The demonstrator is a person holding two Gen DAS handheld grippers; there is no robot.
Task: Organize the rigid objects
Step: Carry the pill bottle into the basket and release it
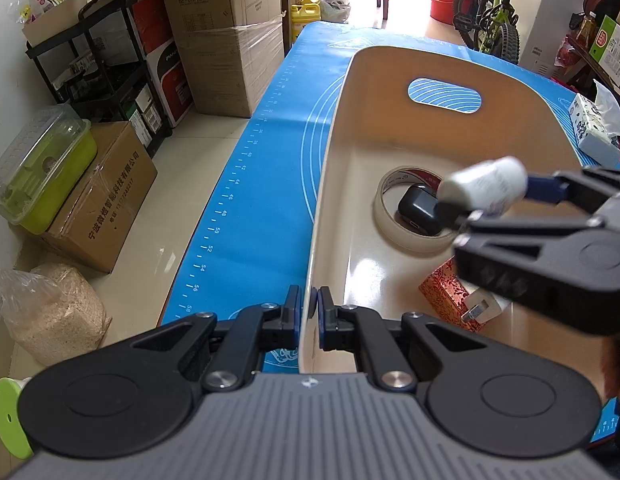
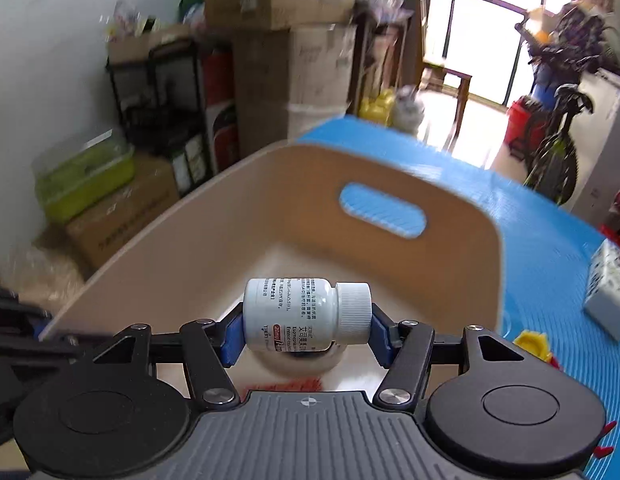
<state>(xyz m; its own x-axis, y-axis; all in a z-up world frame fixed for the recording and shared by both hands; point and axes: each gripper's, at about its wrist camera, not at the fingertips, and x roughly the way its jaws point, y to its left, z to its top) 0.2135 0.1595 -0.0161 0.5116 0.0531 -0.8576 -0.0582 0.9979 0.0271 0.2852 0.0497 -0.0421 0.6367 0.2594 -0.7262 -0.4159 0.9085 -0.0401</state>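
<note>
One white pill bottle [image 2: 306, 314] lies sideways between the blue fingers [image 2: 235, 336] of the right gripper [image 2: 308, 334], which clamp it end to end, base on the left and ribbed white cap on the right. Its label carries dark printed text and a small red band. The bottle hangs above the open beige bin [image 2: 462, 256], which stands on the desk's blue mat [image 2: 550, 248].

The left gripper [image 1: 309, 316] has its fingers nearly together, pinching the near rim of the bin [image 1: 330, 152].

The left wrist view looks down into the bin and shows four things on its floor: one roll of pale tape [image 1: 384, 222] lying flat, one black case [image 1: 418, 210] resting inside the roll's ring, one red patterned box [image 1: 442, 294], and one white plug [image 1: 484, 308] against that box. From there the bottle [image 1: 484, 184] appears blurred, above the tape roll, held by the right gripper [image 1: 486, 196] coming in from the right.

The right wrist view hides most of that floor behind the bottle, showing only a slice of the roll and a blurred strip of red. It alone shows a small yellow object [image 2: 534, 344] on the mat right of the bin. One tissue pack [image 1: 594, 132] lies on the mat in both views
</note>
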